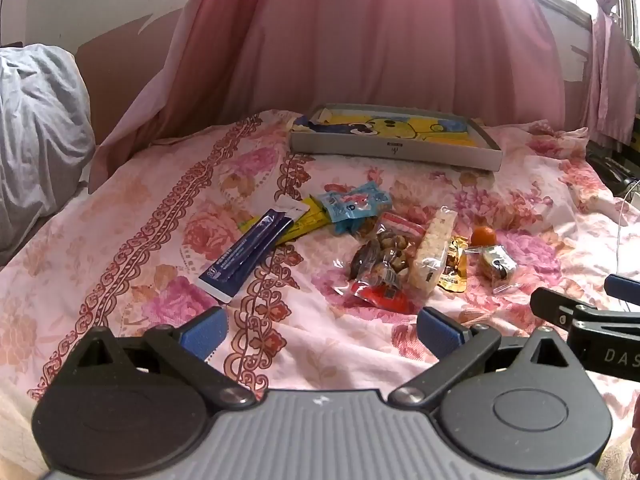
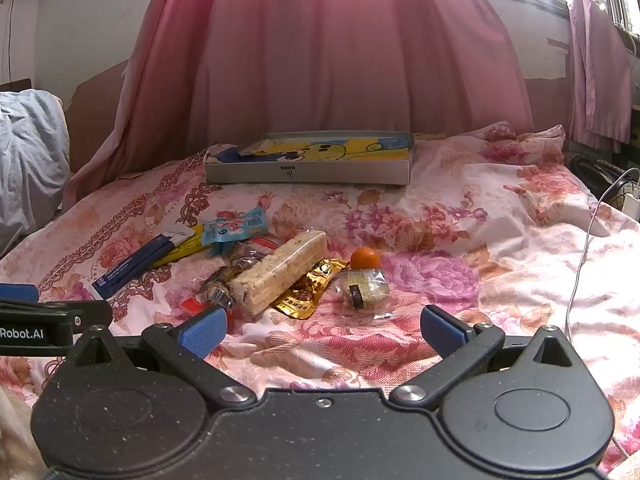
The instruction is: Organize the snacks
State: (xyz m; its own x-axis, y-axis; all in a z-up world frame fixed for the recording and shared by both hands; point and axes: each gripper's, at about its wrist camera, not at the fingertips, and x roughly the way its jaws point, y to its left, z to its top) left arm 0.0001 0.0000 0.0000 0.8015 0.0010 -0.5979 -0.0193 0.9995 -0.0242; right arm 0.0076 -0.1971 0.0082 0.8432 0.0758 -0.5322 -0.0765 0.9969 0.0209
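Observation:
Several snacks lie in a loose pile on the floral bedspread: a dark blue stick pack [image 1: 244, 254] [image 2: 132, 264], a light blue packet [image 1: 354, 206] [image 2: 234, 230], a bag of nuts [image 1: 384, 256], a pale cracker bar [image 1: 434, 250] [image 2: 280, 270], a gold pouch [image 1: 454, 266] [image 2: 310, 290], a small orange [image 1: 483, 236] [image 2: 365, 258] and a clear-wrapped sweet [image 1: 498, 266] [image 2: 366, 288]. A shallow grey box [image 1: 394, 148] [image 2: 308, 170] with a yellow cartoon lining sits behind them. My left gripper [image 1: 320, 332] and right gripper [image 2: 322, 330] are both open and empty, just short of the pile.
Pink curtains [image 1: 360, 40] hang behind the bed. A grey pillow [image 1: 36, 140] lies at the far left. A white cable [image 2: 584, 248] trails over the bed's right side. The right gripper's finger [image 1: 568, 312] shows at the left wrist view's right edge.

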